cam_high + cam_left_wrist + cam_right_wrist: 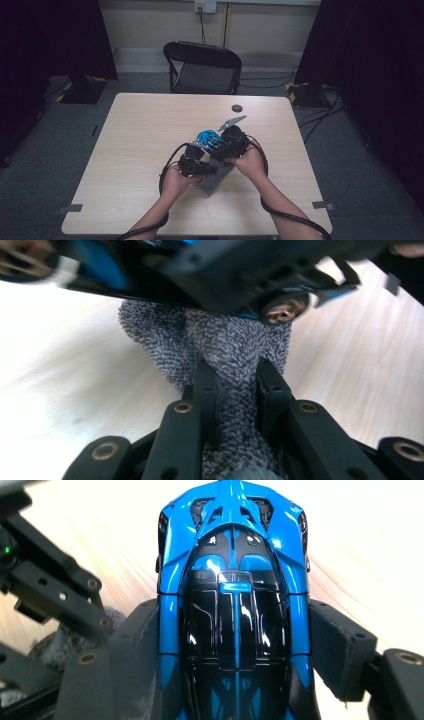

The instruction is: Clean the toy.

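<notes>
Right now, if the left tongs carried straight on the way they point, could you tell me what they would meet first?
Probably the right tongs holding the blue toy car: they cross just ahead of the left tongs, which pinch the grey cloth. Depth is hard to judge.

toy car (233, 610) rear cut off, cloth (225, 355) partly hidden

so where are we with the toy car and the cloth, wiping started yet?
Done: both grips look made. The right gripper is clamped across the blue toy car, and the left gripper is pinched shut on the grey cloth. In hand: the cloth sits right under the car above the table. Left: any actual wiping; contact between cloth and car can't be confirmed.
</notes>
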A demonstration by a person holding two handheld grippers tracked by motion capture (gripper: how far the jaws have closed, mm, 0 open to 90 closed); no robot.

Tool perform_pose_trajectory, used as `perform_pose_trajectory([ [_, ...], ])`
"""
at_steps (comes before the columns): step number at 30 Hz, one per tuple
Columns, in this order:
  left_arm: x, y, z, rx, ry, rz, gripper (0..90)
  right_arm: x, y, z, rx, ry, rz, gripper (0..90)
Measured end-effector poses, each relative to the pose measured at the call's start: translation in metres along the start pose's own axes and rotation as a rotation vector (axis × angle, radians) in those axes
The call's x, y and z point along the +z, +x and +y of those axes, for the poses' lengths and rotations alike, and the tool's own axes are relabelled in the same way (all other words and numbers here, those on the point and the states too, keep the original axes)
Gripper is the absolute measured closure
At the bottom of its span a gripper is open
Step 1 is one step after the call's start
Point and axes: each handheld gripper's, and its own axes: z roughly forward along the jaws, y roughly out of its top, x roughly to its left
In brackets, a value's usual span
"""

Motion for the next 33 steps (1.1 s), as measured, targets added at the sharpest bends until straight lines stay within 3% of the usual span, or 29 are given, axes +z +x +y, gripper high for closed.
perform_pose_trajectory([
  [7,0.003,-0.005,-0.001,0.013,0.025,-0.038,75.8,-0.004,-0.004,-0.001,0.013,-0.015,-0.008,28.8],
  [11,0.001,-0.004,-0.003,0.011,0.037,-0.024,75.8,-0.007,-0.007,-0.001,0.015,-0.017,-0.016,28.8],
  [24,-0.037,0.048,0.0,-0.133,-0.038,0.115,75.8,-0.013,-0.005,-0.004,0.003,-0.023,-0.009,28.8],
  [33,-0.048,0.062,0.008,-0.159,-0.085,0.179,75.8,-0.012,-0.001,-0.008,-0.013,-0.013,0.003,28.8],
])
